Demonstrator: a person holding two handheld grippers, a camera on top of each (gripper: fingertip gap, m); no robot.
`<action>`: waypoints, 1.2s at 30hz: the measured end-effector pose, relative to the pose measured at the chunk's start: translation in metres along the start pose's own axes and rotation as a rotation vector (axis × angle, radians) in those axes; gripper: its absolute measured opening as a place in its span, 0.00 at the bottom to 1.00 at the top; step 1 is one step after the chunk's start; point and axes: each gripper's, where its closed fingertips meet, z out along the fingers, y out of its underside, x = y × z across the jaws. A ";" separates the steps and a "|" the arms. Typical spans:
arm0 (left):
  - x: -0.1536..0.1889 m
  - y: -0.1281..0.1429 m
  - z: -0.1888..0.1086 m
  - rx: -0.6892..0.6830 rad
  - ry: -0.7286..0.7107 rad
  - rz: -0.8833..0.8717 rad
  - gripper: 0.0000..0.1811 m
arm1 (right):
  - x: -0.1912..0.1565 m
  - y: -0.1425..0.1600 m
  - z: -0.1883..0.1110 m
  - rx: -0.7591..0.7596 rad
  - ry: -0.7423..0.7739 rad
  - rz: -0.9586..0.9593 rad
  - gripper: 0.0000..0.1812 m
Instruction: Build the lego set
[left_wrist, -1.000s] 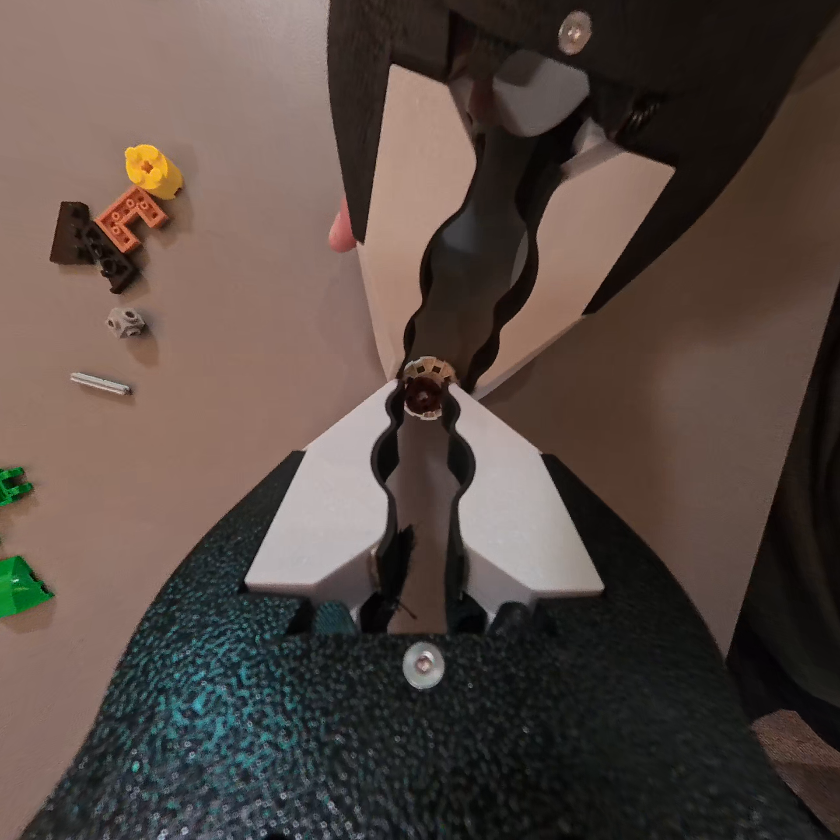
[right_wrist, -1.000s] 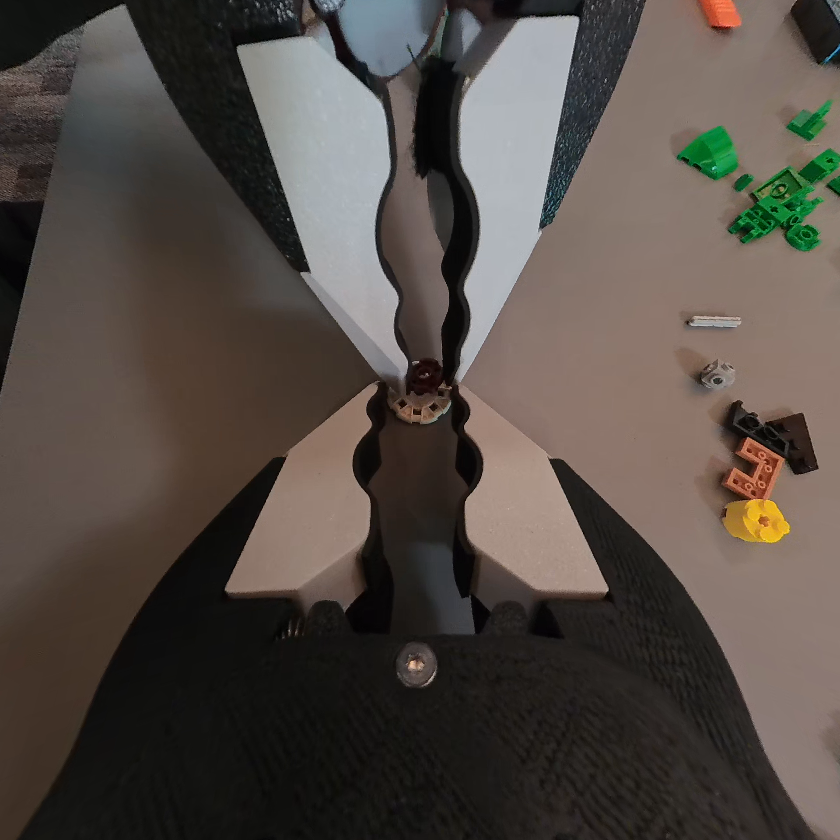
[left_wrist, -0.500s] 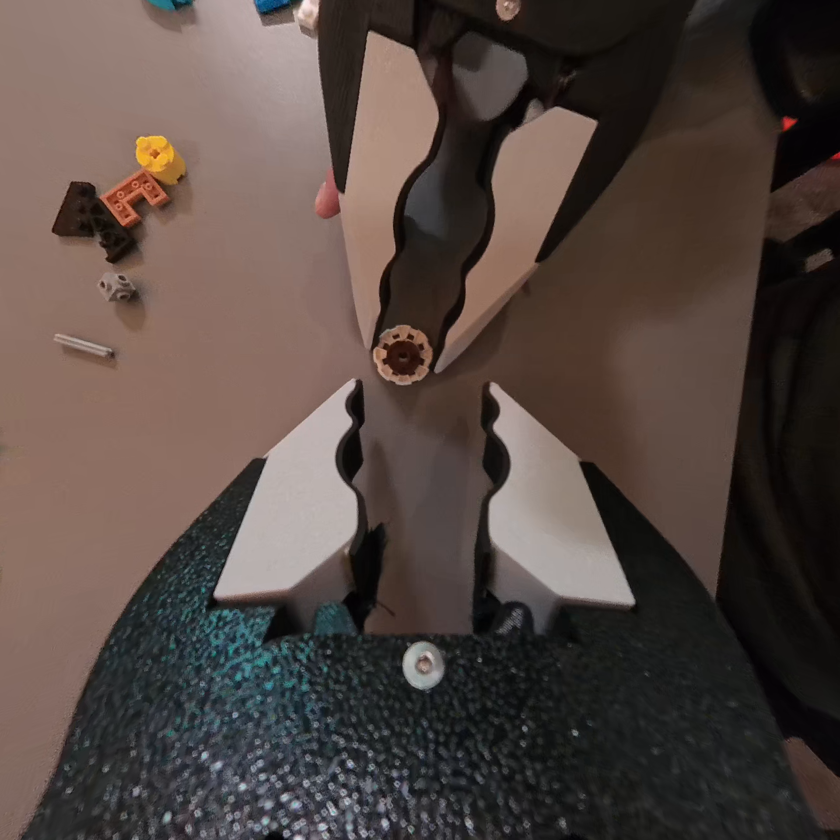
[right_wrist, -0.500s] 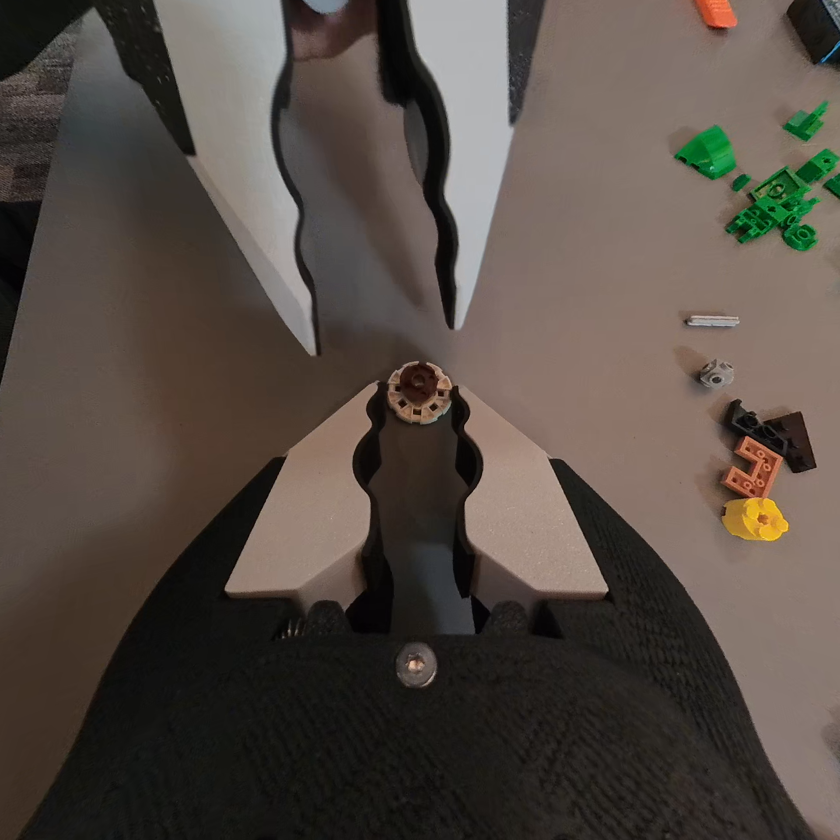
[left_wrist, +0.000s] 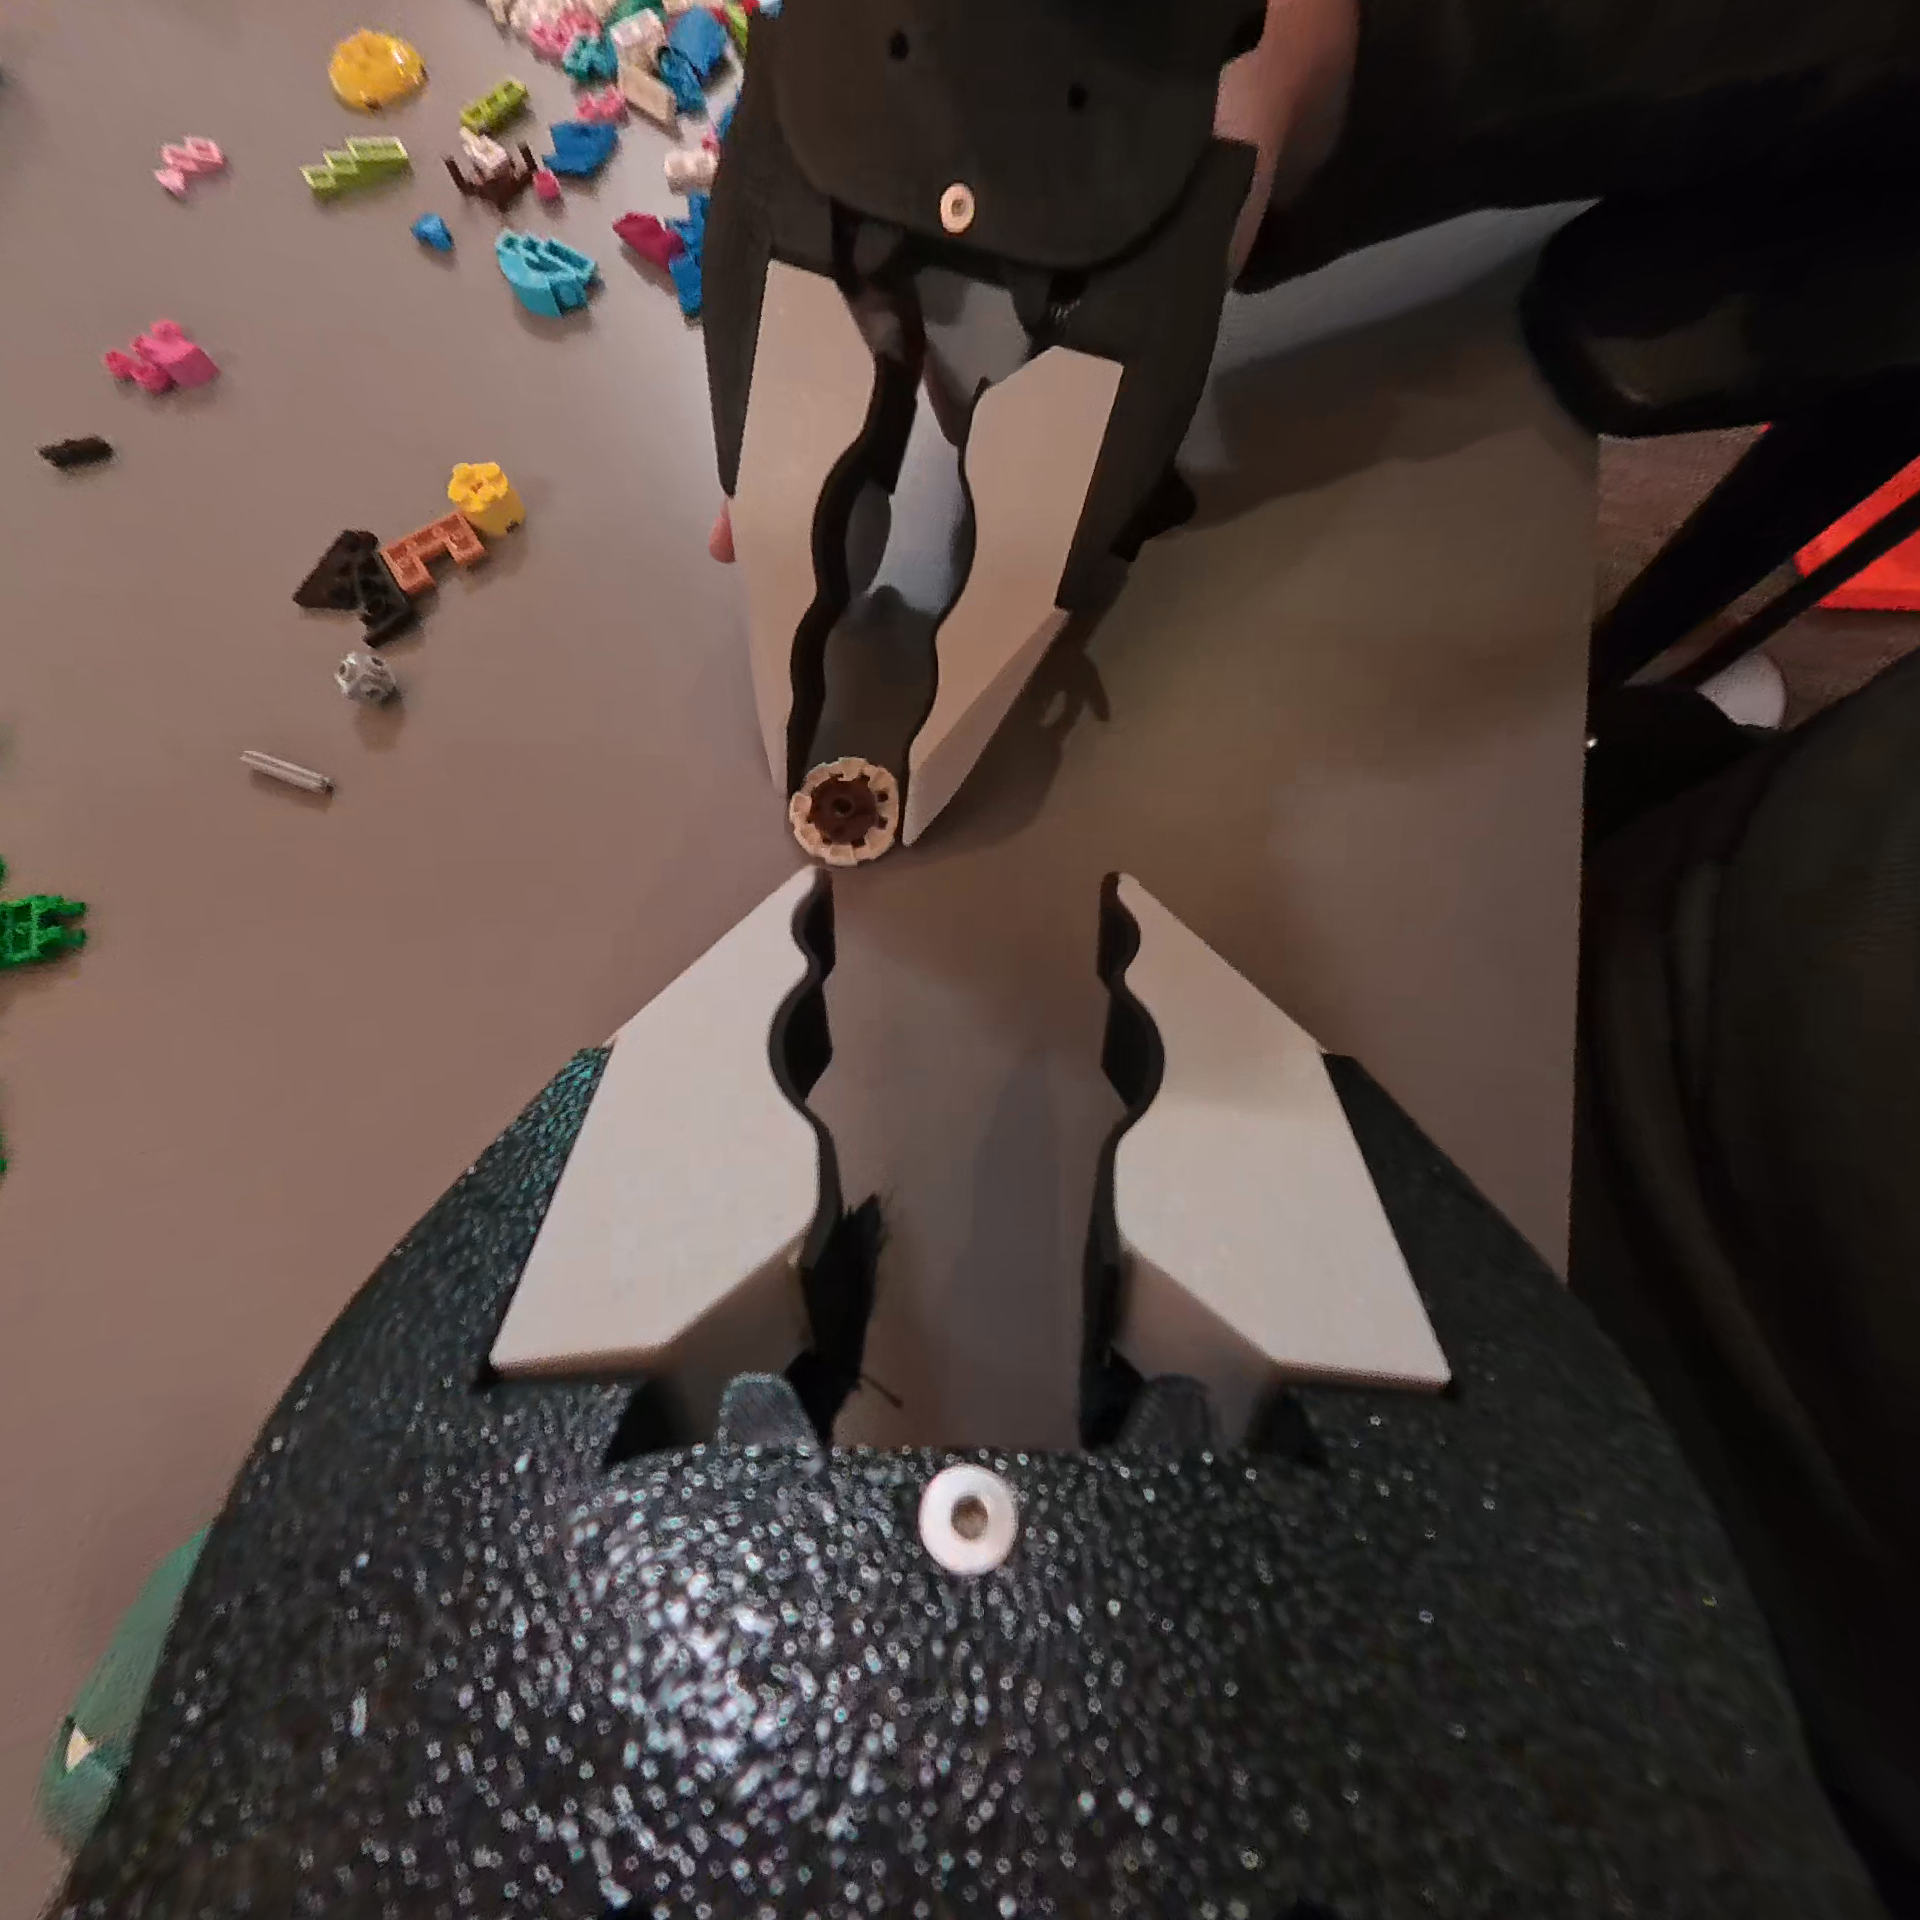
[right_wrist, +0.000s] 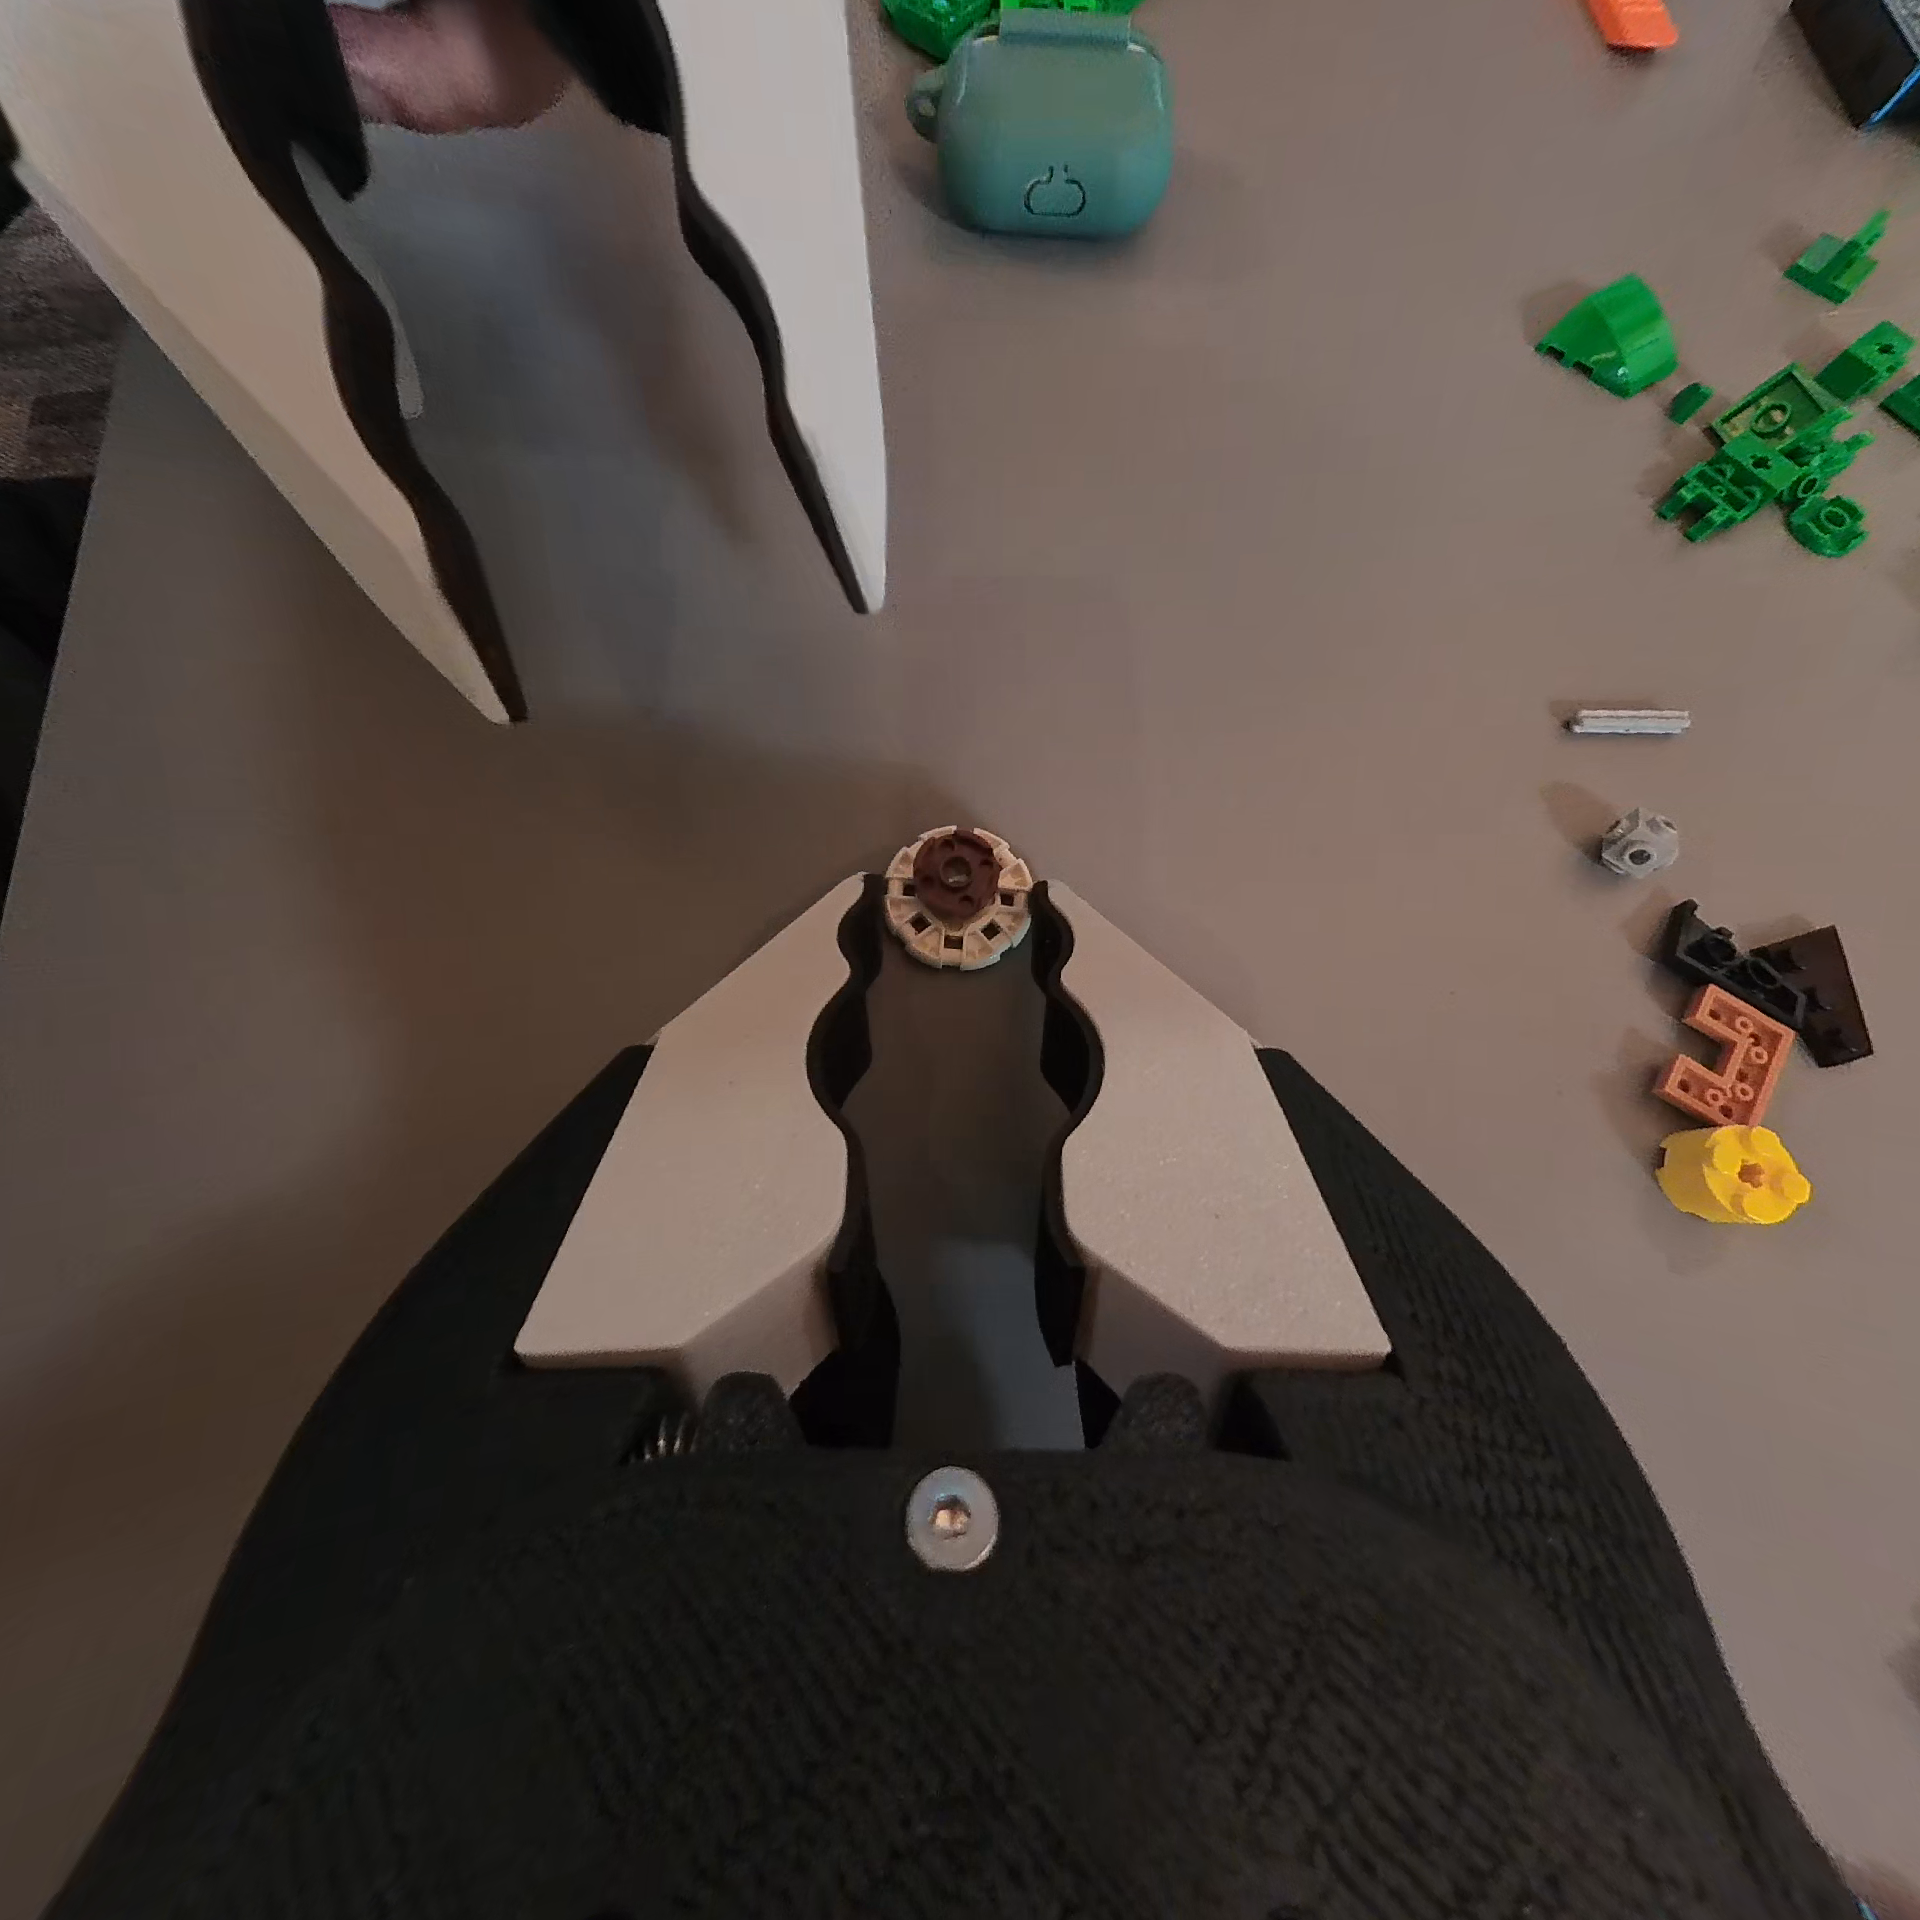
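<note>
My right gripper (right_wrist: 956, 909) is shut on a tan round gear piece with a dark brown round piece seated in its middle (right_wrist: 957, 899). The same assembly shows in the left wrist view (left_wrist: 844, 810), at the tips of the right gripper facing me. My left gripper (left_wrist: 966, 894) is open and empty, its tips just short of the assembly. In the right wrist view the left gripper (right_wrist: 691, 665) hangs open at the upper left, above and apart from the assembly.
Loose pieces lie to one side: a yellow round brick (right_wrist: 1733, 1187), an orange L plate (right_wrist: 1727, 1068), dark brown and black plates (right_wrist: 1766, 987), a grey connector (right_wrist: 1638, 844), a grey axle (right_wrist: 1627, 721), green pieces (right_wrist: 1766, 457). A green case (right_wrist: 1049, 135) sits farther off. Coloured bricks (left_wrist: 582, 125) lie beyond. Tip to tip, the grippers are about 6 centimetres apart. Between my right fingertips and the grey connector (right_wrist: 1638, 844) there is roughly 11 centimetres. Seen from the left wrist view (left_wrist: 368, 672) as well.
My left gripper has opened, let go of the brown piece and drawn back from the right gripper. The brown piece now stays seated in the tan gear held by the right gripper.
</note>
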 end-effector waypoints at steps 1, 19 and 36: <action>0.000 -0.002 -0.001 0.020 -0.006 0.002 0.27 | 0.000 0.000 0.000 0.000 0.000 0.002 0.15; -0.084 -0.078 -0.061 0.873 -0.604 0.299 0.45 | 0.010 -0.001 0.000 -0.012 0.077 0.028 0.16; -0.070 -0.084 -0.086 0.907 -0.552 0.446 0.43 | 0.044 -0.073 -0.040 0.144 0.076 0.085 0.15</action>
